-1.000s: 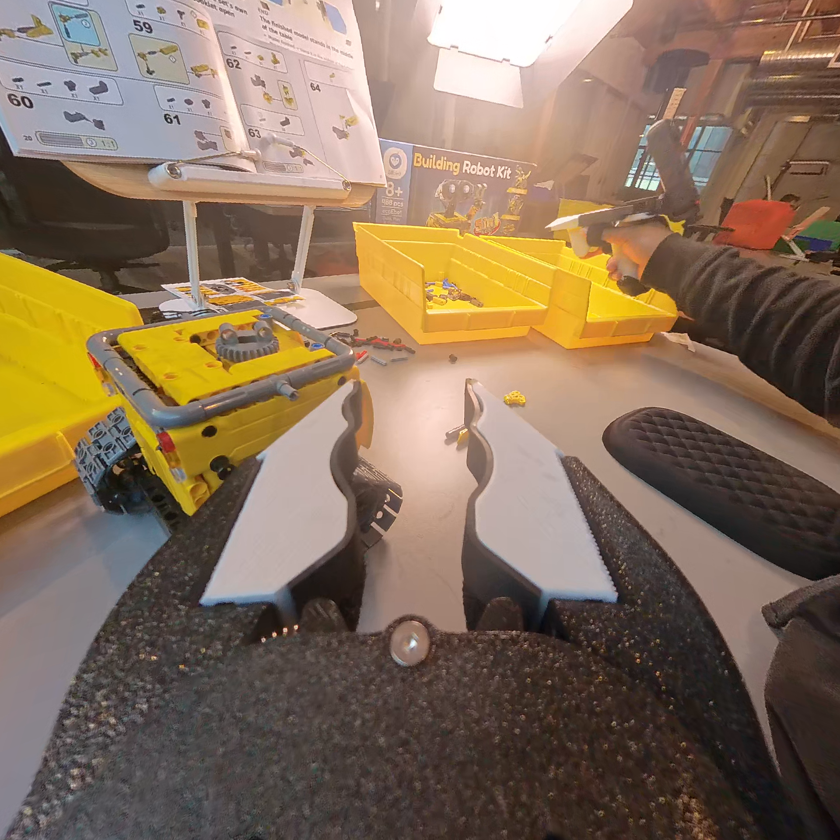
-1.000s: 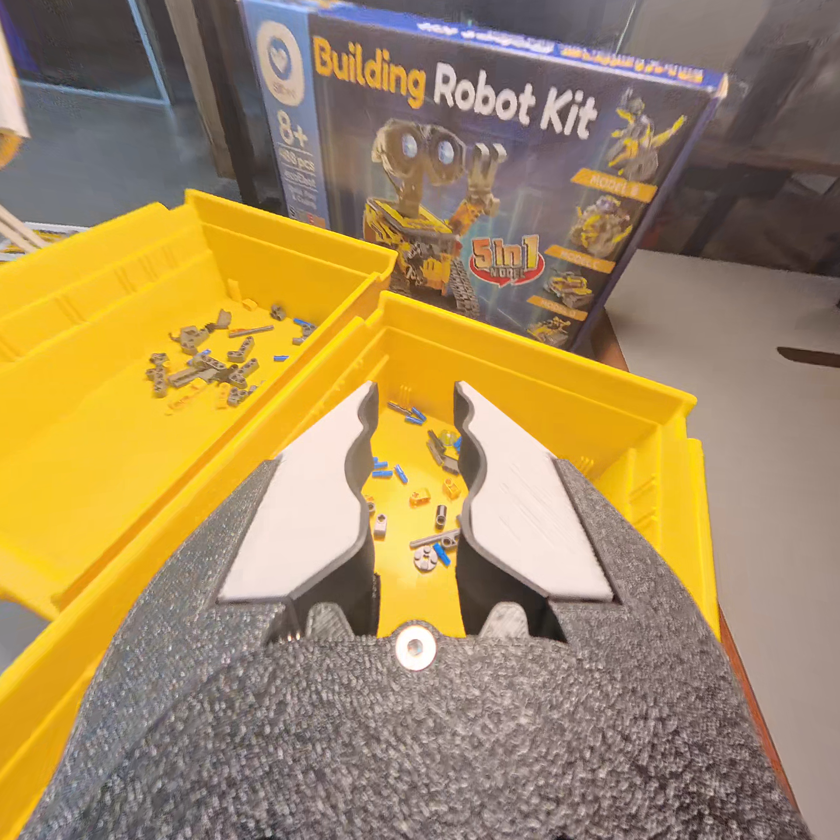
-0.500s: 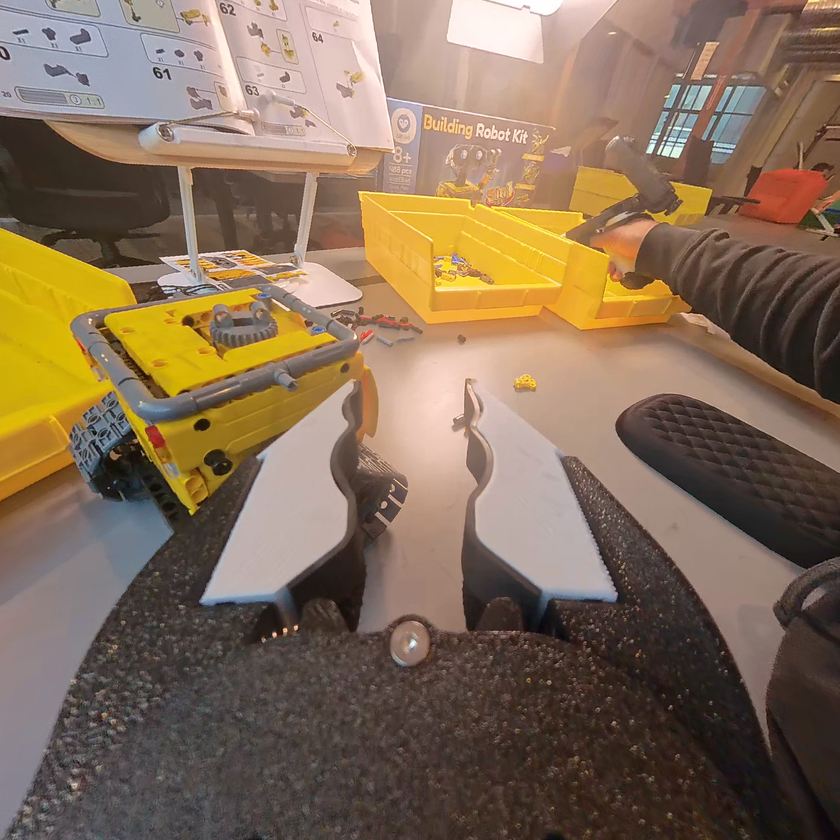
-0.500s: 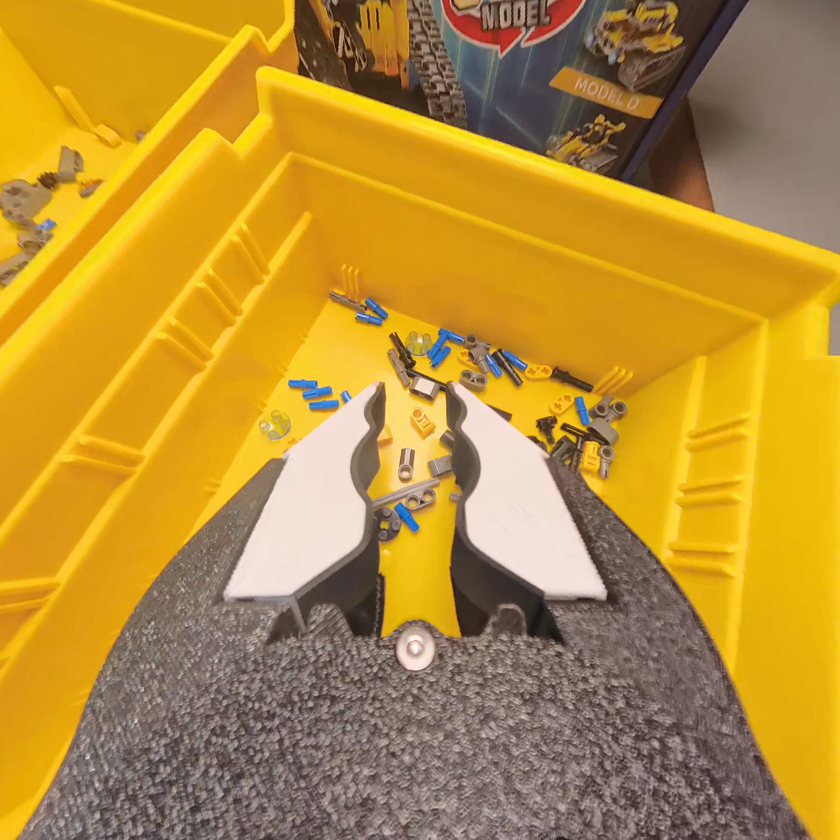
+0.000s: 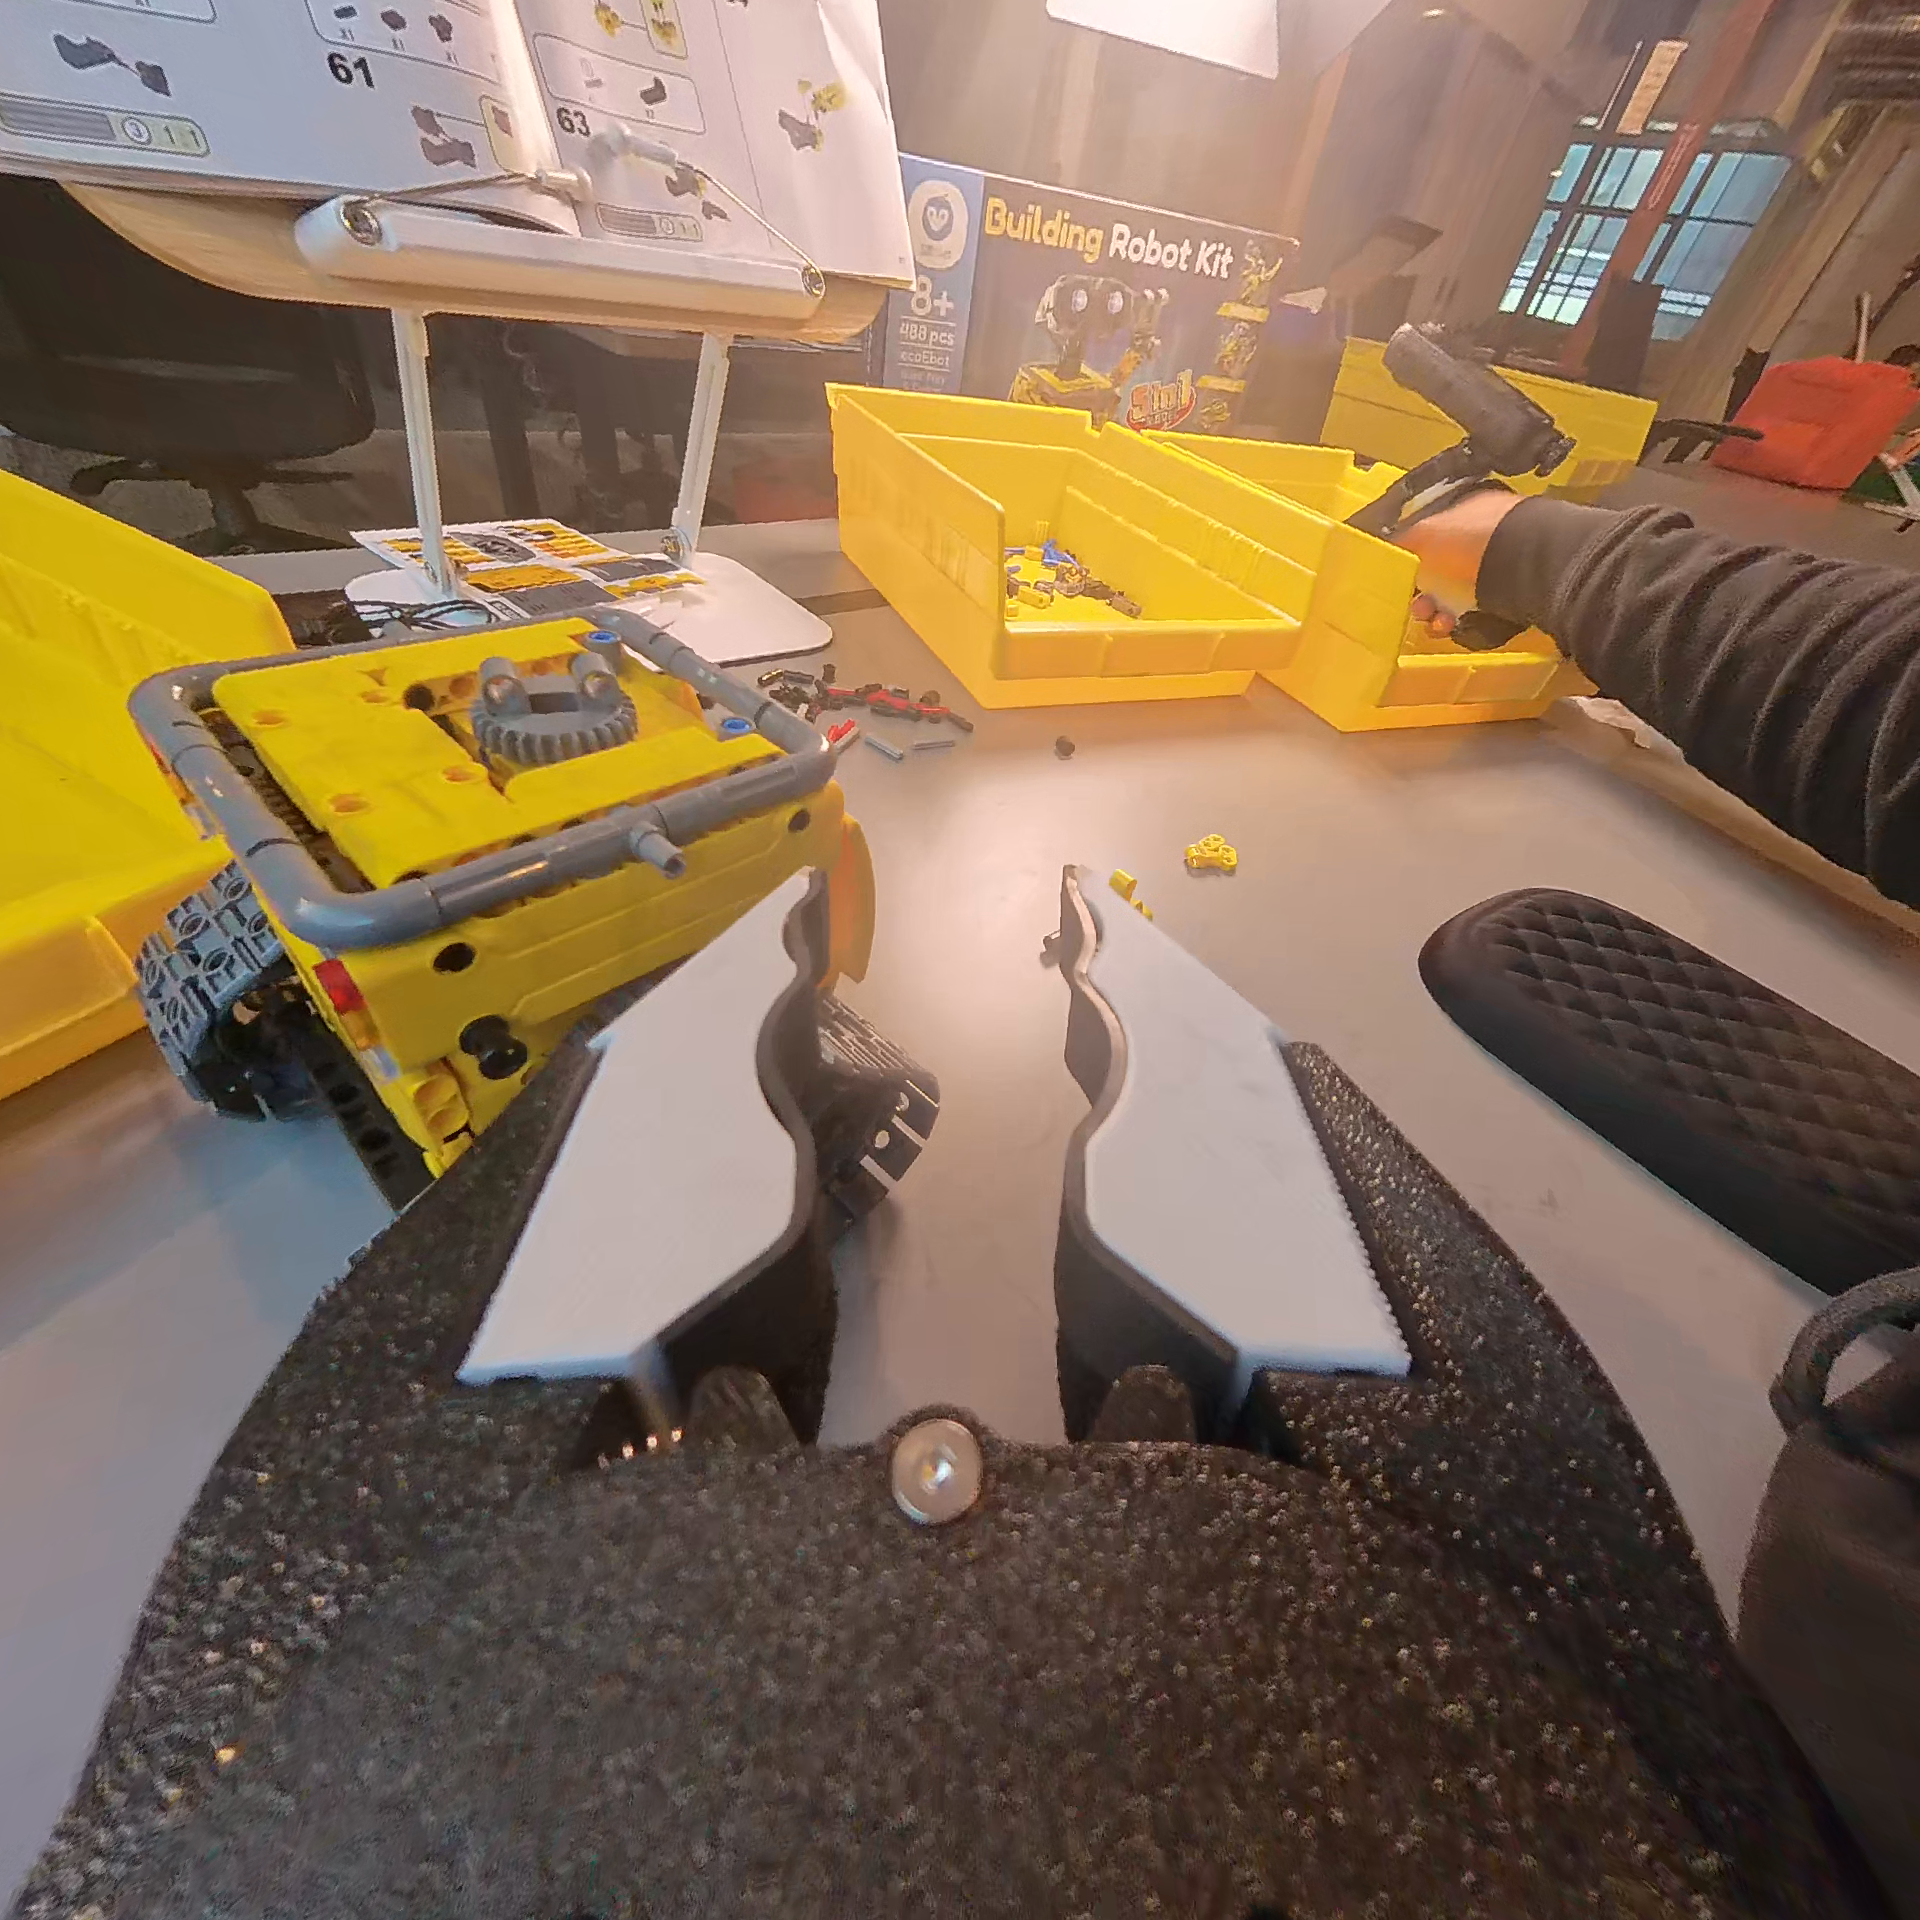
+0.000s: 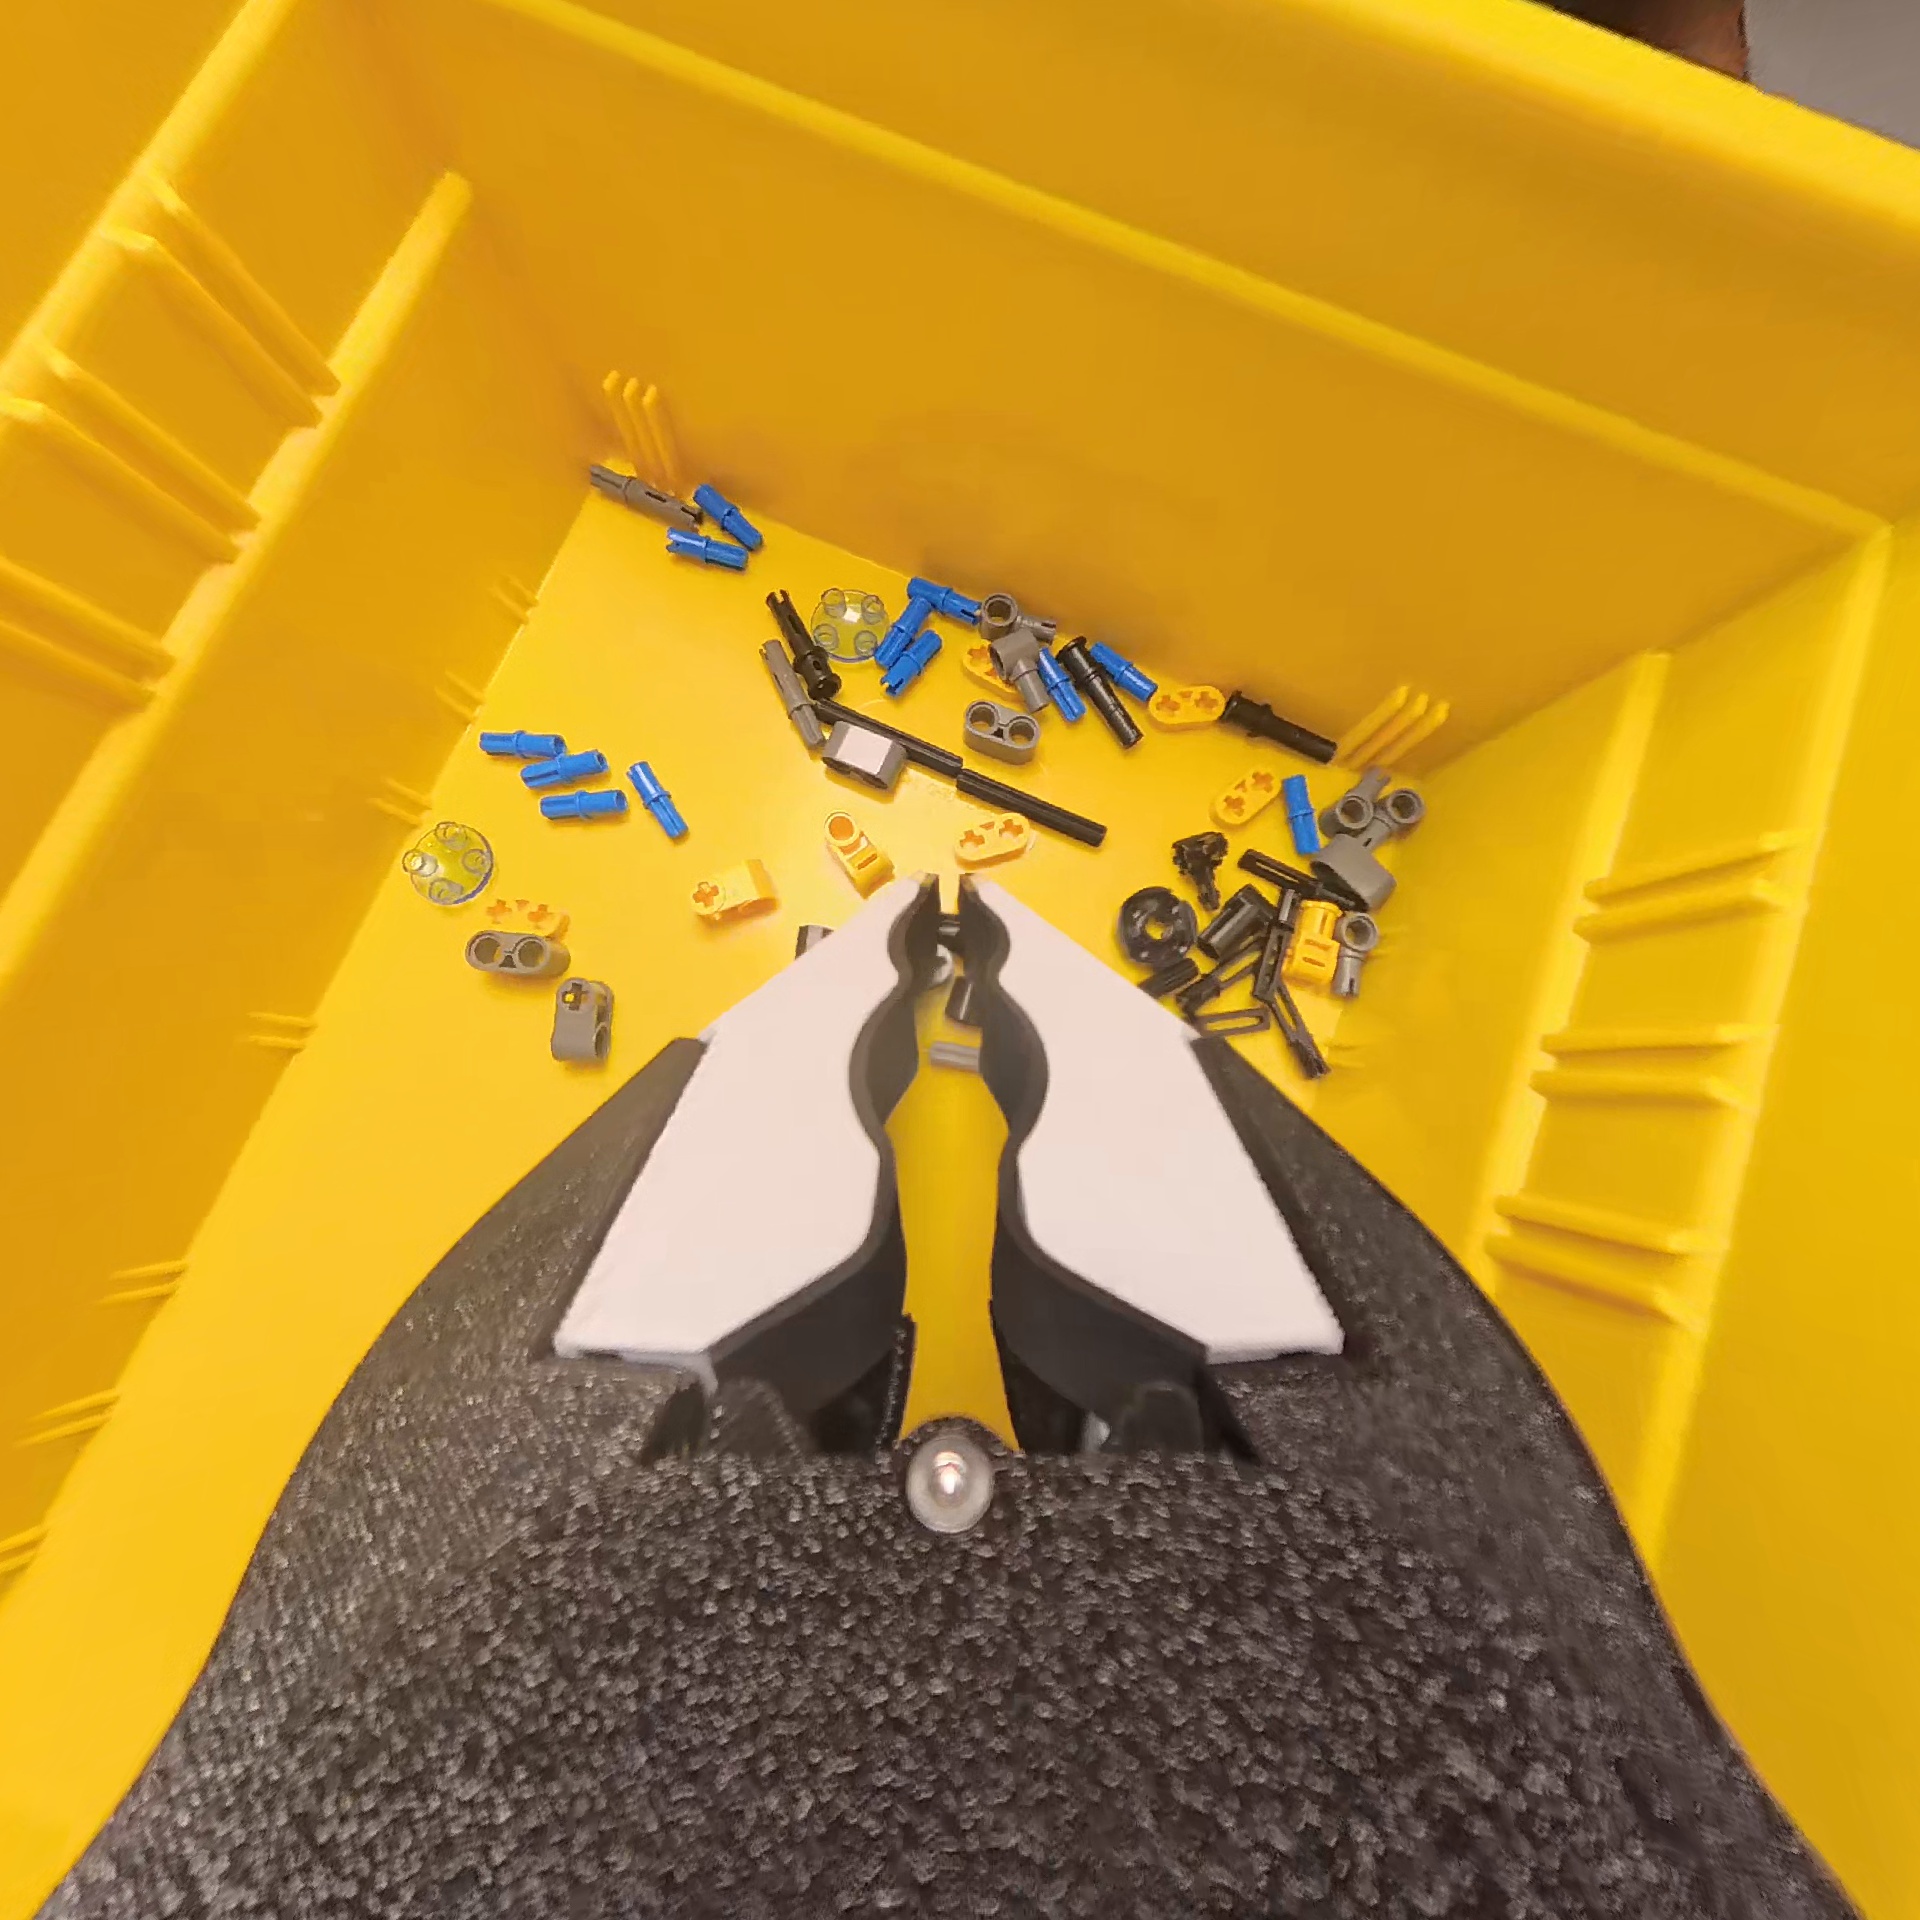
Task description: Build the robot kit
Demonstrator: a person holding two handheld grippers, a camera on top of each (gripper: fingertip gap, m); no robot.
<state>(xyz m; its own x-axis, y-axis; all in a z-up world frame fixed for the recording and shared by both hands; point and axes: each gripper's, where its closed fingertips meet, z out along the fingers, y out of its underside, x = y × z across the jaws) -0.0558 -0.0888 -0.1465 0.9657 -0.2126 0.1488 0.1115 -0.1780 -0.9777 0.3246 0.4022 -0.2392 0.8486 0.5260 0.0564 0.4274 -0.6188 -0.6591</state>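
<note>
The right gripper (image 6: 940, 896) is dipped into a yellow bin (image 6: 1143, 364), tips close to its floor. Its fingers (image 6: 790, 1122) are drawn almost together, w/ only a thin slit at the tips. A small dark piece (image 6: 954, 971) sits between them just behind the tips; whether it is really clamped I cannot tell. The steep downward angle probably serves to reach past the high bin walls. Around the tips lie blue pins (image 6: 561, 771) to the left, a long black axle (image 6: 971, 774) farther in, and a heap of black & grey connectors (image 6: 1262, 925) to the right. All are loose and apart from the fingers.

The left gripper (image 5: 945, 883) hangs low over the grey desk (image 5: 1091, 769), fingers spread wide and holding nothing. Its left finger is just beside a yellow tracked model (image 5: 499, 831), touching or not I cannot tell. It seems parked there, near the model.

An instruction booklet (image 5: 644, 94) is clipped on a tilted white stand (image 5: 707, 436) at far left, prob. so the pages face the seat. The kit box (image 5: 1091, 291) stands upright behind two bins (image 5: 1143, 634). The person's hand (image 5: 1449, 545) reaches into the right one. A black padded rest (image 5: 1683, 1070) lies near right, and one small yellow piece (image 5: 1210, 854) lies alone on the desk.
</note>
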